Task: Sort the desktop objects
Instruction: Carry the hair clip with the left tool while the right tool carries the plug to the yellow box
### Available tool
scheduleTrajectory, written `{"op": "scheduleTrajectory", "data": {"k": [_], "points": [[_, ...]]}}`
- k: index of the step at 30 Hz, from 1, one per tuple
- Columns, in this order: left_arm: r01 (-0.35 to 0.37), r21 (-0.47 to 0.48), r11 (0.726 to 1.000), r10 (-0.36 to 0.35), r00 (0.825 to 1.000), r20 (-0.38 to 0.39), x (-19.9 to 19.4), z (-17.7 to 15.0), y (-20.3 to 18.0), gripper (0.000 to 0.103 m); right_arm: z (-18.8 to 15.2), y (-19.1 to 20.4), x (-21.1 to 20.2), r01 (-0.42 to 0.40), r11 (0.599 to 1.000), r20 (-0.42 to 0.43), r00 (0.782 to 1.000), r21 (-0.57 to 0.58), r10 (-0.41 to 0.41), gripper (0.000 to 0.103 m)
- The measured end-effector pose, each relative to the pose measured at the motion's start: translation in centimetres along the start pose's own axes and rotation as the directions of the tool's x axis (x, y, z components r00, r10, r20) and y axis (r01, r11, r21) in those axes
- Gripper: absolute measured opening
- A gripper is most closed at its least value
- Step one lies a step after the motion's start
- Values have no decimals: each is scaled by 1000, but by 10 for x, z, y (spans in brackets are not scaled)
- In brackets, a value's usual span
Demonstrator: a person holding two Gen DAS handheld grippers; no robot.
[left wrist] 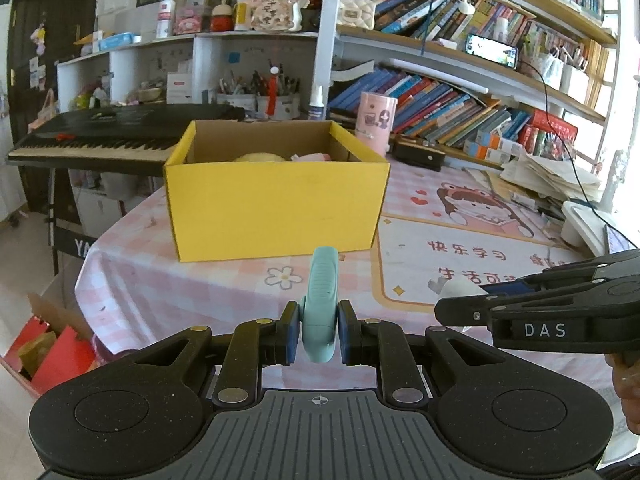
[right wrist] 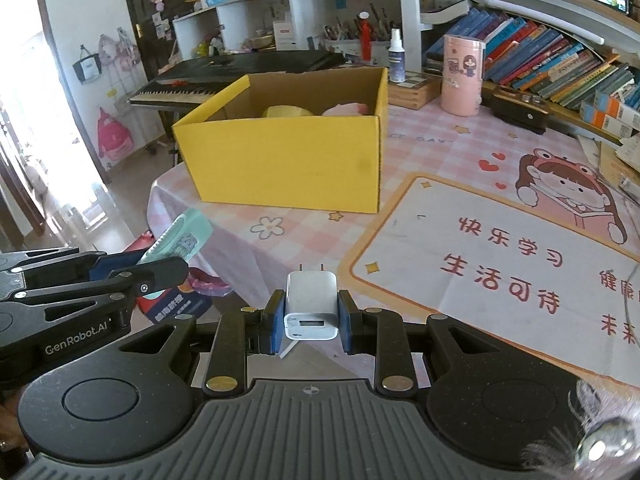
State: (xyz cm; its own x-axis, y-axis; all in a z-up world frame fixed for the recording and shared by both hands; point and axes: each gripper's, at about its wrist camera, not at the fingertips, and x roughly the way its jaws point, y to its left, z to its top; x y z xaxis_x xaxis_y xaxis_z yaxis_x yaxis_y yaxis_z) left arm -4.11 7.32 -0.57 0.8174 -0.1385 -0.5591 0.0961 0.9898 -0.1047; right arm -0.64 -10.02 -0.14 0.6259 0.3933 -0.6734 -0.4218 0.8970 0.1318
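Two tools are in play, each clamped on one thing. On the left, the left tool (left wrist: pixel 319 334) has its blue pads pressed on one teal plastic gadget (left wrist: pixel 320 300), which stands upright between them above the near edge of the worktop (left wrist: pixel 224 280). In the right wrist view the same gadget (right wrist: pixel 180 240) sticks out slantwise from that tool (right wrist: pixel 160 276), beyond the worktop's left edge.

Ahead, toward the middle, stands one yellow cardboard box (left wrist: pixel 276 204), open at the top, resting on the pink checked cloth. Two things lie in it: a pale yellow rounded item (right wrist: pixel 286 112) on the left and a pink item (right wrist: pixel 346 109) on the right; what they are cannot be told.

Further right, the right tool (right wrist: pixel 311 314) is closed on one white charger plug (right wrist: pixel 311 300), its two prongs pointing forward, held above the near part of the worktop. Behind the box to the right stands one pink cylindrical tin (right wrist: pixel 462 76), next to one white spray bottle (right wrist: pixel 396 56).
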Motion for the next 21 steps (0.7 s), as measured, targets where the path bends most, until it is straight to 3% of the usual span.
{"op": "scheduleTrajectory", "data": {"k": [21], "points": [[-45,-57,997,46,999,18,-10,-2,42,18,15,43,20,-45,995,-20,999,-84,44,25]]}}
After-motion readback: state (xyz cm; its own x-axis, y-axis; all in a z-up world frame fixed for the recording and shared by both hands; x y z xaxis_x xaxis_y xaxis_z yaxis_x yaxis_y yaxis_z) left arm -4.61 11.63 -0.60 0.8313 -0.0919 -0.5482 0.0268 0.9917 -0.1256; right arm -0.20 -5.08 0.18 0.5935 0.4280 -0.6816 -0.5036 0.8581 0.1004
